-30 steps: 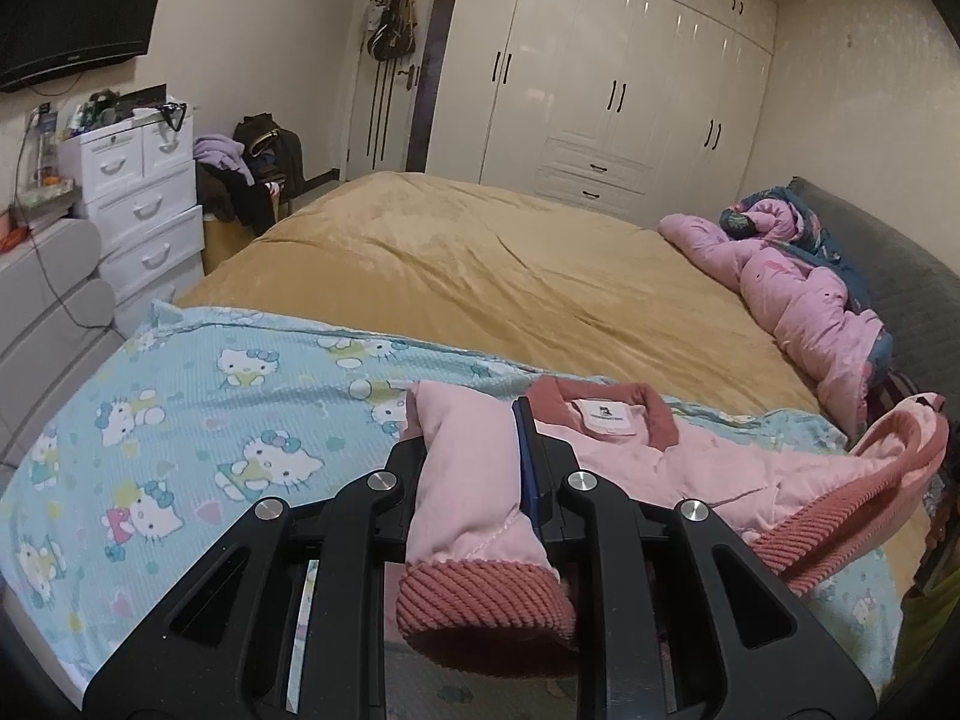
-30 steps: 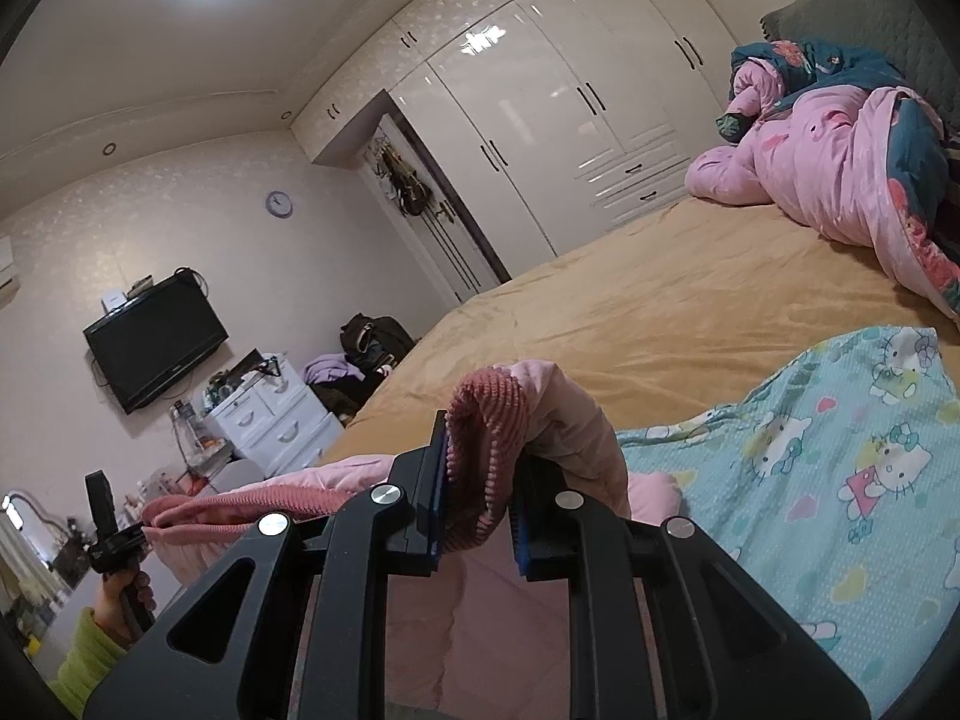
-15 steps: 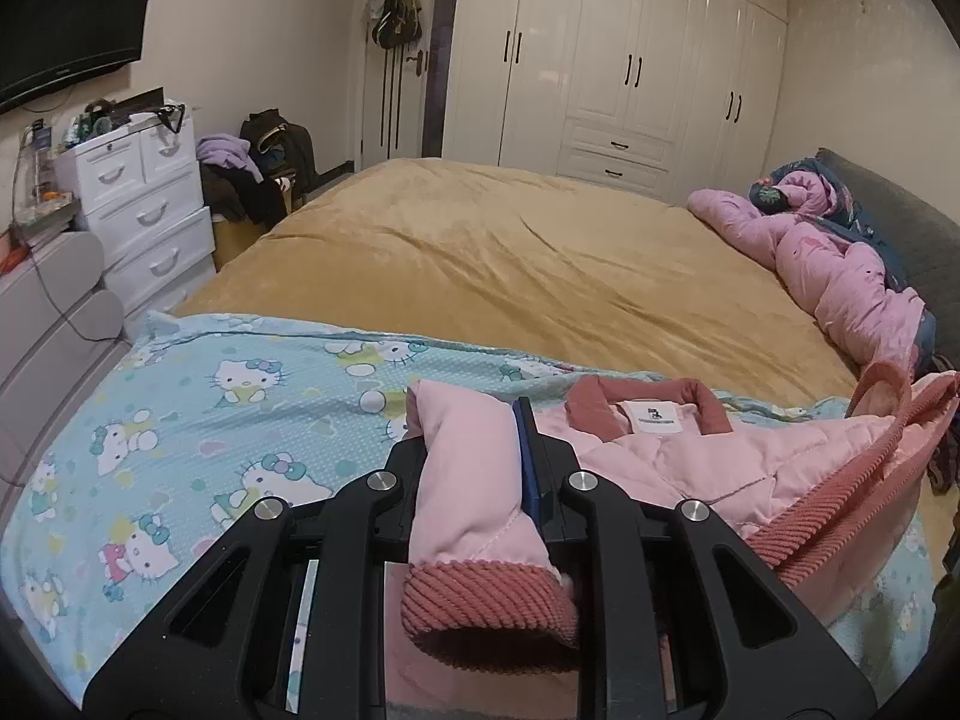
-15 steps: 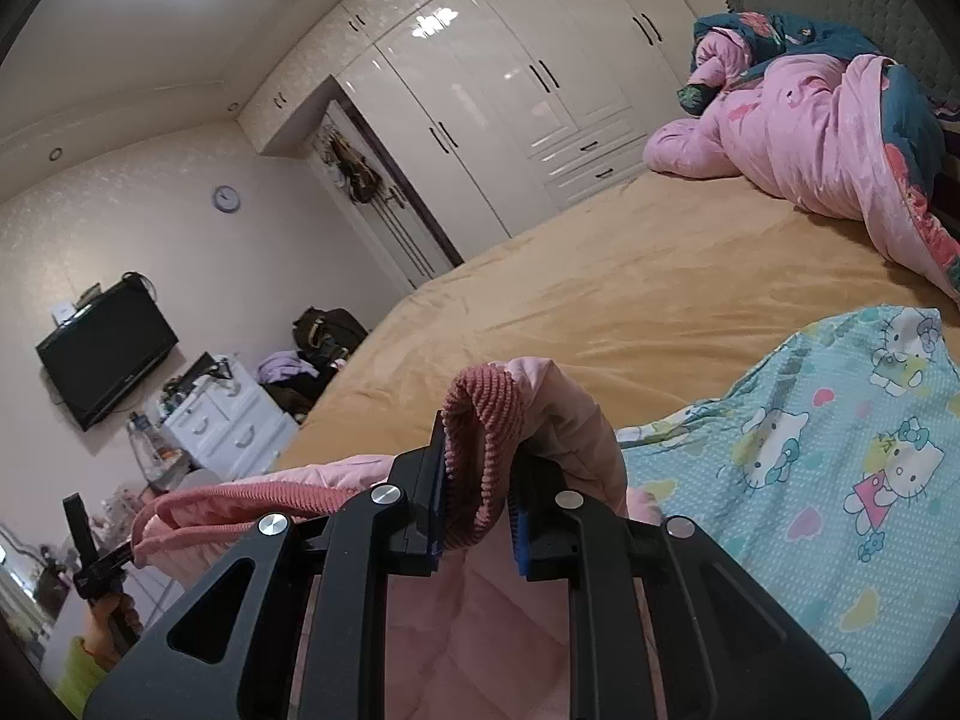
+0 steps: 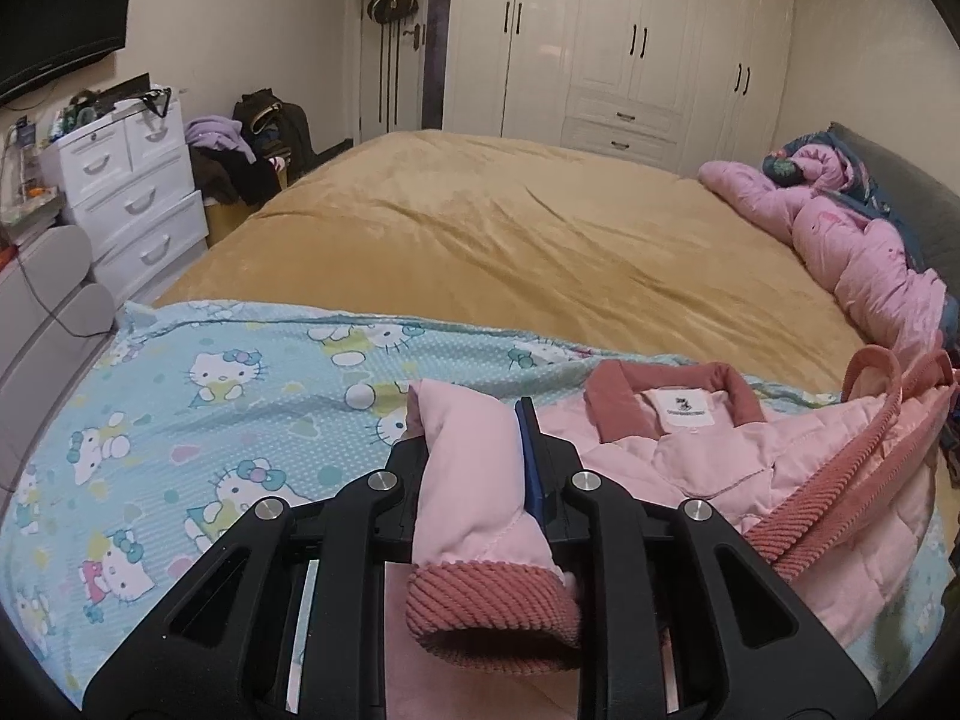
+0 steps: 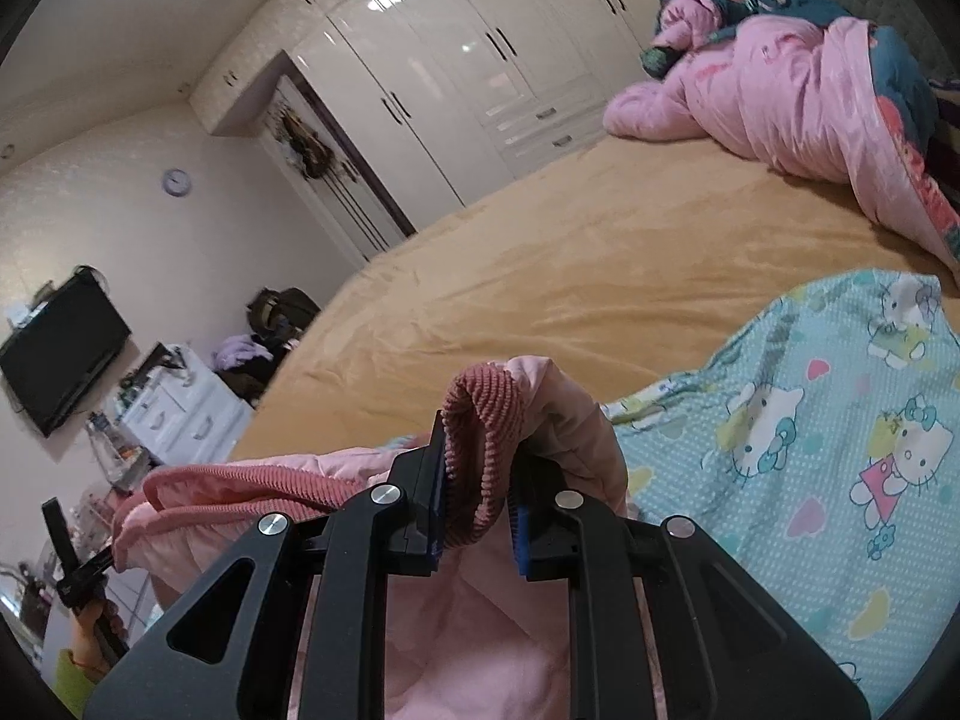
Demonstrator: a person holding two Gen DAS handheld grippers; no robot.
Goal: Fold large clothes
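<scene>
A pink quilted jacket [image 5: 708,468] with dark pink ribbed collar and cuffs lies over the near edge of the bed, on a light blue Hello Kitty sheet [image 5: 198,396]. My left gripper [image 5: 480,456] is shut on one sleeve, its ribbed cuff [image 5: 486,606] hanging between the jaws. My right gripper [image 6: 480,498] is shut on the other sleeve's ribbed cuff [image 6: 486,420], held above the sheet [image 6: 810,450]. The jacket's body [image 6: 468,630] hangs below the right gripper. The left gripper's handle [image 6: 72,564] shows at the far left of the right wrist view.
A tan bedspread [image 5: 510,240] covers the bed beyond the sheet. A rumpled pink quilt [image 5: 852,246] lies at the headboard side. A white drawer unit [image 5: 132,192], a wall television [image 5: 60,12], piled bags [image 5: 264,138] and white wardrobes [image 5: 630,48] stand around the room.
Both grippers have tilted downward while holding the sleeves, so more bed and less ceiling shows. The jacket's collar and body have come lower toward the sheet.
</scene>
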